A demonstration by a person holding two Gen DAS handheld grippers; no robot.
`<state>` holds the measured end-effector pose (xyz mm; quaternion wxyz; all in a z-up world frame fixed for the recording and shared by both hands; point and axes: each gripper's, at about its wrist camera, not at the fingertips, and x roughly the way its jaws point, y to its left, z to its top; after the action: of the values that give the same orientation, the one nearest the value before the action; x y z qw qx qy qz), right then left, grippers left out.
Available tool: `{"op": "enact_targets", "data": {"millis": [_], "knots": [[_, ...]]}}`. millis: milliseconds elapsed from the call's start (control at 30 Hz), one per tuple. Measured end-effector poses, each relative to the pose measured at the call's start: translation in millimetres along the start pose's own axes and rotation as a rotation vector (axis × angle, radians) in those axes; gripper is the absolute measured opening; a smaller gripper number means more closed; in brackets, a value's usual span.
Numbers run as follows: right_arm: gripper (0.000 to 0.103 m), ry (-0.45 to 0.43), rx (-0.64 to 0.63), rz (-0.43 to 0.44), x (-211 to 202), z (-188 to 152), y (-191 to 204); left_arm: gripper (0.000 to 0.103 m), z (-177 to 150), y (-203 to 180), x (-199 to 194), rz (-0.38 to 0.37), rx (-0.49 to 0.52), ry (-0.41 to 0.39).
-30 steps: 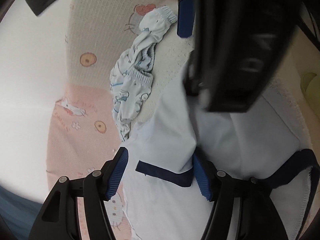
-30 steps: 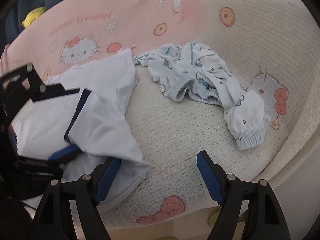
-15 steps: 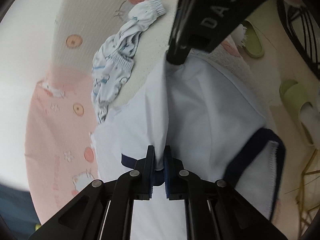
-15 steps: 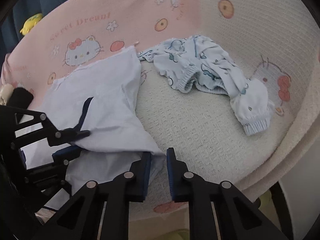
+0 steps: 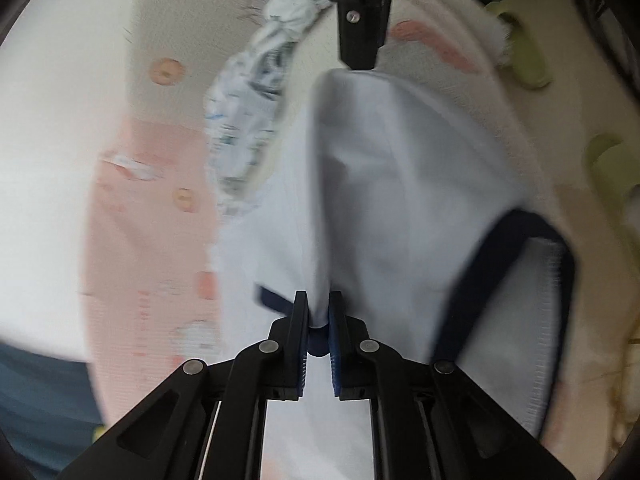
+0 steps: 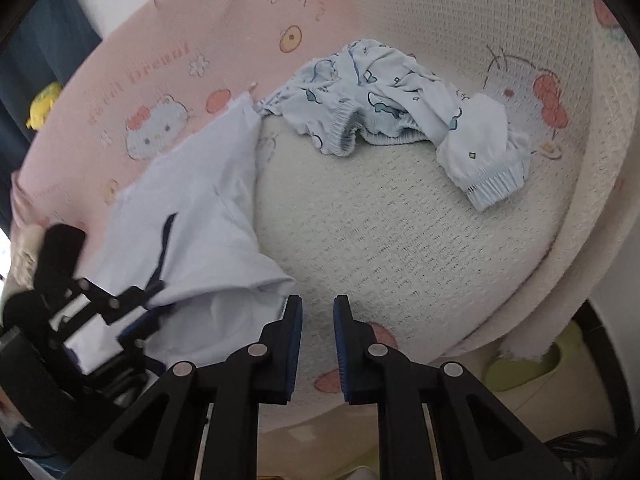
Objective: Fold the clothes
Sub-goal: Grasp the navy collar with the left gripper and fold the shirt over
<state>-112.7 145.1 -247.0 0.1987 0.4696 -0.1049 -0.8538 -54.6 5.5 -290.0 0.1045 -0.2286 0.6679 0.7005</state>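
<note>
**Shirt pinched at both ends, soft and light**

I had the left gripper clamped on the white shirt near its navy trim. Right gripper stood nearly closed at the hem (grip unclear). Limp fabric, best held at edges. Shirt lay on a knitted blanket, printed pants beside; slippers on the floor.

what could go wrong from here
The right gripper shows a bare gap between its jaws, and a corner of the white shirt lies beside one finger, so that side may get left behind.
The left gripper pinches a bunched ridge, so the shirt could fold creased.
The patterned pants lie right by the shirt's far edge and might drag along.
</note>
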Motion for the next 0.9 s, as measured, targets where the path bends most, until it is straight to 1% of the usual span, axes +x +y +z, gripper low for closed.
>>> {"op": "enact_targets", "data": {"millis": [33,67,100,133,167,233,300,400,467,533,567,633,767,833,867,900], "knots": [[0.017,-0.003,0.005,0.014,-2,0,-1,0.008,1,0,-3,0.027,-0.003,-0.013],[0.030,-0.006,0.010,0.027,-3,1,-2,0.008,3,1,-6,0.052,-0.007,-0.025],[0.049,-0.005,0.012,0.039,-4,1,-3,0.008,4,5,-7,0.050,-0.026,-0.031],[0.055,-0.005,0.012,0.052,-5,1,-3,0.009,6,8,-6,0.028,-0.044,-0.022],[0.058,-0.005,0.004,0.061,-5,2,-2,0.011,7,11,-6,0.006,-0.061,-0.012],[0.058,-0.004,-0.043,0.058,-3,2,3,0.013,8,15,6,-0.027,-0.068,0.029],[0.058,-0.002,-0.092,0.053,-2,2,9,0.013,6,11,12,-0.021,-0.057,0.058],[0.059,0.021,-0.162,0.010,8,1,17,0.013,8,16,20,-0.041,-0.054,0.071],[0.059,0.029,-0.191,-0.015,14,0,21,0.013,4,17,26,-0.044,-0.074,0.068],[0.059,0.012,-0.166,-0.007,15,4,20,0.013,2,21,30,-0.054,-0.098,0.070],[0.059,0.008,-0.146,0.017,15,5,20,0.013,-6,21,25,-0.062,-0.106,0.081],[0.059,0.016,-0.133,0.032,19,6,21,0.013,-8,24,31,-0.068,-0.114,0.087],[0.059,0.003,-0.231,-0.029,23,-1,37,0.013,-10,24,33,-0.052,-0.111,0.080],[0.059,0.004,-0.246,-0.053,22,-5,43,0.013,-9,26,38,-0.055,-0.118,0.070],[0.058,0.004,-0.247,-0.060,22,-5,44,0.013,-8,26,40,-0.056,-0.121,0.066],[0.051,0.001,-0.236,-0.066,23,-4,43,0.013,-8,26,38,-0.057,-0.128,0.063]]}}
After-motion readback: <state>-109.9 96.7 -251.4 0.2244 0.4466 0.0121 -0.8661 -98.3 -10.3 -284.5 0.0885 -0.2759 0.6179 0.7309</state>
